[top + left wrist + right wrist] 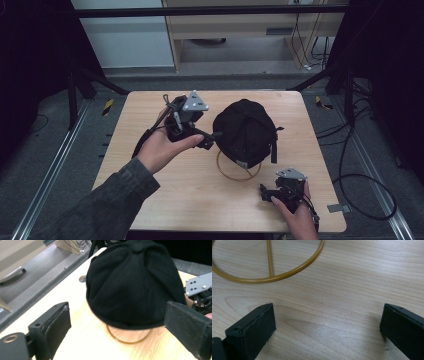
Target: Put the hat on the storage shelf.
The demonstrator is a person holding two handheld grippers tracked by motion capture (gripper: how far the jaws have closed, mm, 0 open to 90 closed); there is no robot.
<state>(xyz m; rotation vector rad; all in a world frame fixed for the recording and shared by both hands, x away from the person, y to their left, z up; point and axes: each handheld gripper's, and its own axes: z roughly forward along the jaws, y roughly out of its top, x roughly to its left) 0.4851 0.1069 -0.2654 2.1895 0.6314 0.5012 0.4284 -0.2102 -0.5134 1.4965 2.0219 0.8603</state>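
Observation:
A black cap (245, 130) sits at the middle of the wooden table, draped over a gold wire ring stand (235, 175) whose ring lies flat on the wood. My left gripper (210, 139) reaches in from the cap's left side, close to its lower edge. Its jaws stand wide open in the left gripper view (117, 307), with the cap (132, 282) and ring (130, 341) just ahead. My right gripper (263, 192) rests low near the front right corner, open (327, 306) over bare wood, with the ring (287, 275) beyond its jaws.
The table (165, 200) has a small round hole (82, 278) behind the cap. A small grey metal tab (339, 207) lies at the front right corner. Cables (365, 190) loop on the floor to the right. Dark frame posts flank the table.

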